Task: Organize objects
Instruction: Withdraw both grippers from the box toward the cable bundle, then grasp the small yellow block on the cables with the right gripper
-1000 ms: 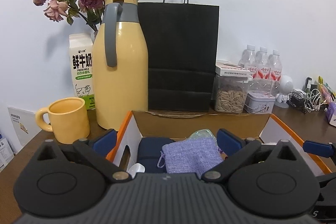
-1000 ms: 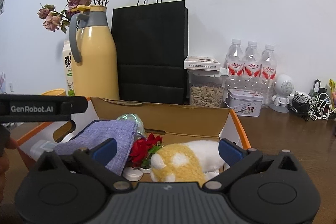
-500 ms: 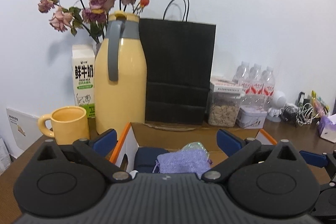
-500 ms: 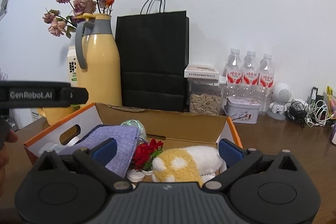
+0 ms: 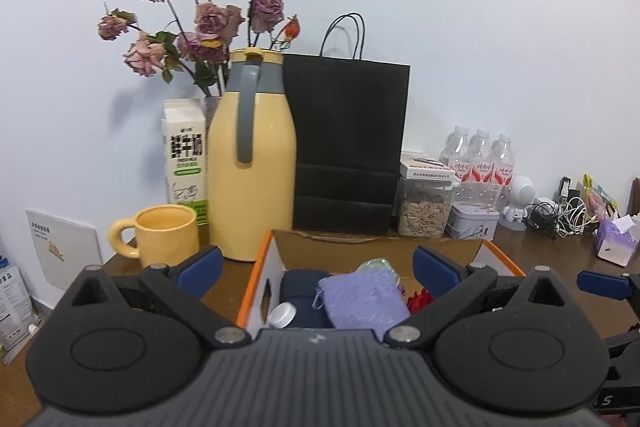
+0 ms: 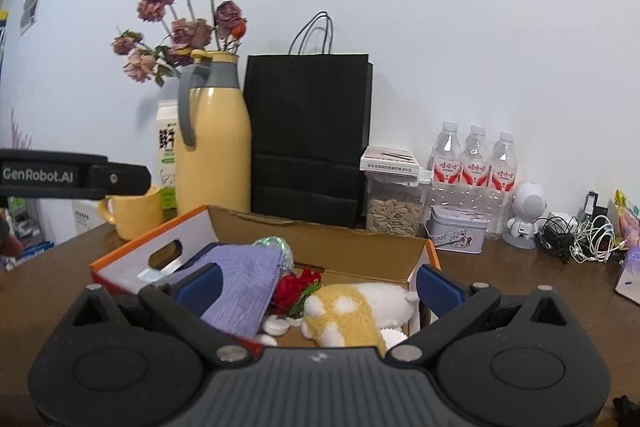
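An open cardboard box (image 5: 256, 275) with orange edges sits on the brown table; it also shows in the right wrist view (image 6: 352, 247). In it lie a purple cloth pouch (image 5: 366, 297) (image 6: 244, 279), a dark blue item (image 5: 298, 289), a white cap (image 5: 282, 315), red flowers (image 6: 294, 287) and a yellow-and-white plush toy (image 6: 348, 311). My left gripper (image 5: 316, 263) is open and empty above the box's near side. My right gripper (image 6: 318, 279) is open and empty above the box.
Behind the box stand a yellow thermos jug (image 5: 252, 167), a yellow mug (image 5: 166, 237), a milk carton (image 5: 184, 155), dried roses (image 5: 208, 19), a black paper bag (image 5: 348, 147), a seed jar (image 5: 426, 207), a tin (image 5: 474, 221) and water bottles (image 5: 480, 159). Cables (image 6: 580, 235) lie far right.
Both grippers have drawn back and risen away from the box, so the box looks smaller and lower. Both stay open and empty.
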A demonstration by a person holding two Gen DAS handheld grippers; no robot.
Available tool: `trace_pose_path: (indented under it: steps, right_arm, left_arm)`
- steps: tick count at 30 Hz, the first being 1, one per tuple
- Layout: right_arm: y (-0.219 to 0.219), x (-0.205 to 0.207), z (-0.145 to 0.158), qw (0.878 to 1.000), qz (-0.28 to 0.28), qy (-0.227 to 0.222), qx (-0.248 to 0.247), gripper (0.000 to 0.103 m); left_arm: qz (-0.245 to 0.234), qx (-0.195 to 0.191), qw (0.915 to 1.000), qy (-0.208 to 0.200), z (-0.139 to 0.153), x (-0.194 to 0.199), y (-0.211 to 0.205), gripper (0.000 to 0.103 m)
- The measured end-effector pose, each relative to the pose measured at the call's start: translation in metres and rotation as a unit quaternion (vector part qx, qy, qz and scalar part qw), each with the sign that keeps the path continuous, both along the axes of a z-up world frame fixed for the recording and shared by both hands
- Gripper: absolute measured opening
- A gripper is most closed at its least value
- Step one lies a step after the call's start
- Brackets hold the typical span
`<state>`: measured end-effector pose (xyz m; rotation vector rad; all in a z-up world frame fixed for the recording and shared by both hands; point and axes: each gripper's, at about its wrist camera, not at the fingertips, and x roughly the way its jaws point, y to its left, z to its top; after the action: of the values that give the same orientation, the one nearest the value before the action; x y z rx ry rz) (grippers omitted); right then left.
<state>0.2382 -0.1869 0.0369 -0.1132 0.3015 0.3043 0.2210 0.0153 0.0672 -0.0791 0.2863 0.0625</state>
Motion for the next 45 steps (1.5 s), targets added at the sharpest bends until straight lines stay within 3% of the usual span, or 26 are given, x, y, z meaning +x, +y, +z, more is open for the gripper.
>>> trace_pose_path:
  steps: [9, 29, 38, 45]
  right_arm:
    - [-0.003, -0.036, -0.006, 1.0, 0.011, 0.016, -0.017, 0.103]
    - [-0.014, -0.09, -0.031, 0.997, 0.018, 0.066, -0.023, 0.103]
    - [-0.013, -0.091, -0.04, 0.995, 0.025, 0.09, -0.026, 0.103]
    - [0.001, -0.07, -0.044, 0.992, 0.042, 0.114, -0.017, 0.103]
  left_arm:
    - [0.014, 0.009, 0.9995, 0.028, -0.01, -0.031, 0.015, 0.103]
    - [-0.001, 0.015, 0.9961, 0.086, -0.042, -0.087, 0.021, 0.103]
    - [0.0, 0.009, 0.9958, 0.091, -0.044, -0.097, 0.025, 0.103]
    - [0.006, 0.005, 0.9952, 0.097, -0.048, -0.102, 0.032, 0.103]
